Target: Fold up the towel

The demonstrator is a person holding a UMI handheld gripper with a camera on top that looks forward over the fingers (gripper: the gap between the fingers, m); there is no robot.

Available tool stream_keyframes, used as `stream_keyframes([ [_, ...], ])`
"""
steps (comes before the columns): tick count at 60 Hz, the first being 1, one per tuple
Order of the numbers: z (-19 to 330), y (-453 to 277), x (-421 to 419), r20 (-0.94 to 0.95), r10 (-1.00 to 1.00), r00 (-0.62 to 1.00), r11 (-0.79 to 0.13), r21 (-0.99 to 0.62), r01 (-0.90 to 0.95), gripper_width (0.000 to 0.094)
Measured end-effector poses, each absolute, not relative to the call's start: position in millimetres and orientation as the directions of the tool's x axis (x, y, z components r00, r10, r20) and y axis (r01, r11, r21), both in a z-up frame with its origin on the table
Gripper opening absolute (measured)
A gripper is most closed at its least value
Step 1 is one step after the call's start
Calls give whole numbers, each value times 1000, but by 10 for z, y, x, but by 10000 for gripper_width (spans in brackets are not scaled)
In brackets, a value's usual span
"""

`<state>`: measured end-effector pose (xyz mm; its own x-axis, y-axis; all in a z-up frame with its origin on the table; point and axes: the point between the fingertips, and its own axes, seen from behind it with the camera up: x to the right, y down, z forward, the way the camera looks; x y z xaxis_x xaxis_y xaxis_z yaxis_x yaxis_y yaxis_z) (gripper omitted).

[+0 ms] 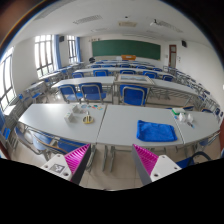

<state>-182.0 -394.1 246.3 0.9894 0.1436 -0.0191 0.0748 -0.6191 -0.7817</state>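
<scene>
While held well back from white rectangular table (120,122), gripper (112,160) spread wide, empty; folded blue cloth towel (155,131) lying beyond right finger.

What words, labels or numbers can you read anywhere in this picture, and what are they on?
None can be read.
The green chalkboard on the far wall shows no legible writing.
The small items on the white table are too small to show any label.
The blue towel bears no visible print.
The gripper, held open short of the table, shows only patterned pink pads, no text.
</scene>
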Motion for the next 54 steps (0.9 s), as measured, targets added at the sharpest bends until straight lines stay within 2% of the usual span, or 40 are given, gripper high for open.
stream_keyframes([
  [7, 2252, -3984, -1750, -28, 131, 991, -660, -748, 66, 843],
  [18, 1517, -3579, -1257, -11, 67, 998, -696, -717, 39, 842],
  [35, 664, -1841, -539, 80, -9, 997, -633, -772, 56, 847],
  [43, 236, -1213, -376, 132, -23, 991, -650, -755, 85, 847],
  [47, 11, -1076, -324, 153, -18, 988, -680, -726, 100, 795],
  [50, -129, -1052, -317, 160, -4, 987, -707, -699, 110, 708],
  [52, -89, -964, -338, 140, -1, 990, -680, -726, 102, 618],
  [54, -130, -985, -323, 147, 8, 989, -694, -712, 111, 507],
])
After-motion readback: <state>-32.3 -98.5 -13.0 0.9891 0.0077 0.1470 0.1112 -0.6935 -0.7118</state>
